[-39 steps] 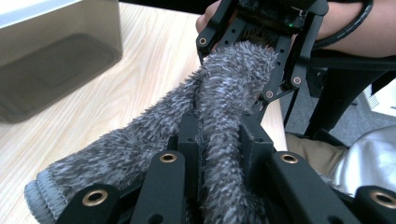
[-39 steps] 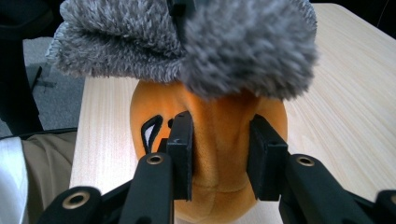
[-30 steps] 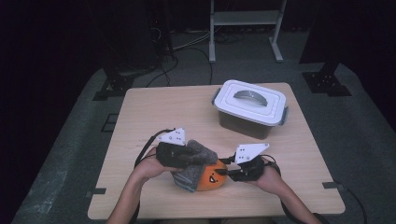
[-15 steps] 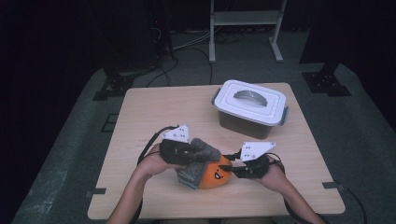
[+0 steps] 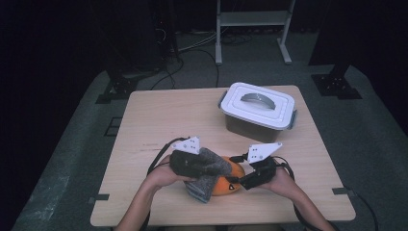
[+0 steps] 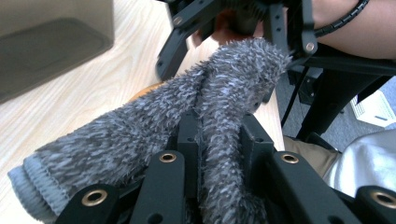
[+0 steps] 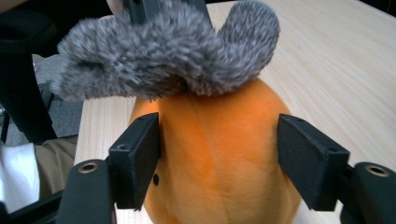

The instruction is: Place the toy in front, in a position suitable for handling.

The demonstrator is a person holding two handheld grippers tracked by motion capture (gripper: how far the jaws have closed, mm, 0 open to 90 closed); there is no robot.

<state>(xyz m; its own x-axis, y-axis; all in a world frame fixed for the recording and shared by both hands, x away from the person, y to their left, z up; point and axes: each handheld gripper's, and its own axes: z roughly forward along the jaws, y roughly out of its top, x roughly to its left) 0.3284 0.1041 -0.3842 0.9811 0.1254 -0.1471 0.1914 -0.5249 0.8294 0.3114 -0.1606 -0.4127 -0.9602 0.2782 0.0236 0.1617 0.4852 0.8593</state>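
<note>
Light wood table [image 5: 159, 120] on grey floor, dark room; lidded white box [image 5: 259, 109] at 1 o'clock. Left gripper [image 5: 192, 166] clamps grey fuzzy sock [image 6: 219, 93] over orange plush [image 7: 219, 154] at 6 o'clock. Right gripper [image 7: 219, 158] view: jaws just opened, straddling the plush, one pad touching.

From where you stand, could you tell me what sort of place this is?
Probably a dark recording studio or lab: one light wooden table on grey floor, black stands and loose cables behind it, and a white metal frame.
</note>
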